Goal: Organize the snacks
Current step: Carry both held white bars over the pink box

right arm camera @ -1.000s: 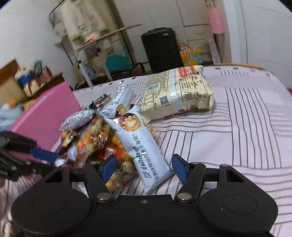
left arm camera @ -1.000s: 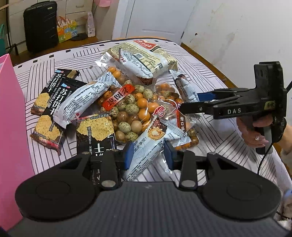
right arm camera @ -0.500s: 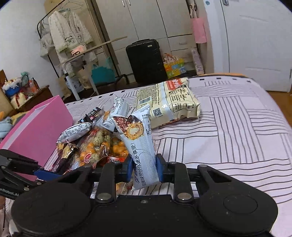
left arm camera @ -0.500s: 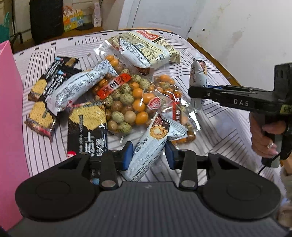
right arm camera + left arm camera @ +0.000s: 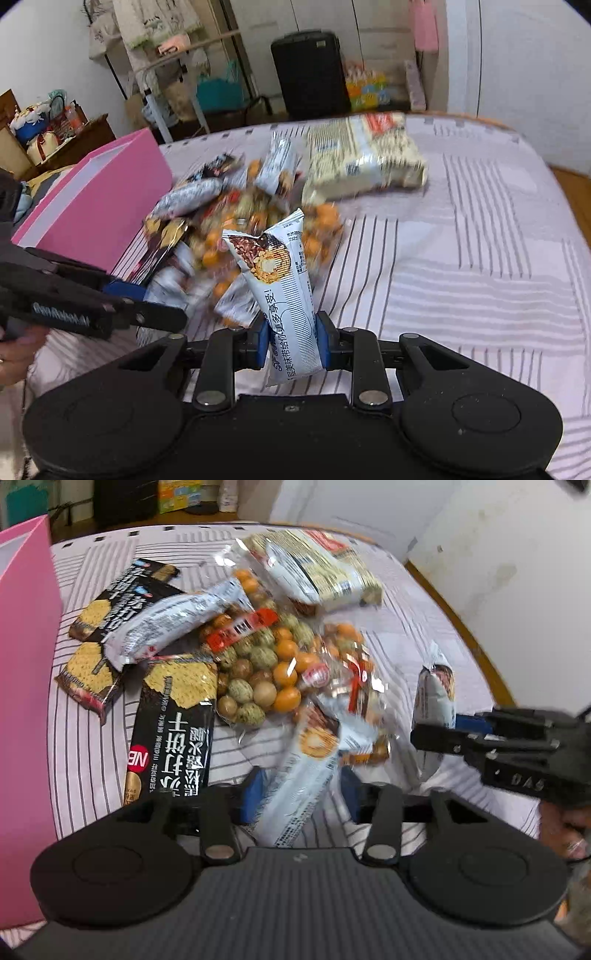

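My left gripper point(image 5: 301, 794) stands low over the snack heap and its jaws are opening. A white-and-blue snack bar point(image 5: 299, 771) lies between the pads, and the right pad stands clear of it. My right gripper point(image 5: 291, 339) is shut on a second white-and-blue bar point(image 5: 284, 288), held upright above the striped cloth. In the left wrist view that right gripper point(image 5: 436, 727) comes in from the right with its bar point(image 5: 434, 698) raised. The left gripper point(image 5: 155, 302) shows at the left in the right wrist view.
A pink box point(image 5: 26, 701) stands left of the heap. On the striped tablecloth point(image 5: 461, 258) lie black cracker packs point(image 5: 173, 731), a clear bag of coloured nuts point(image 5: 258, 664), a silver bar point(image 5: 166, 616) and a large cream pack point(image 5: 317, 572). A black suitcase point(image 5: 310, 74) stands behind.
The right gripper shut on its bar and lifted it off the heap. The left gripper's jaws spread wider around the bar between them, and its view rolled a little.
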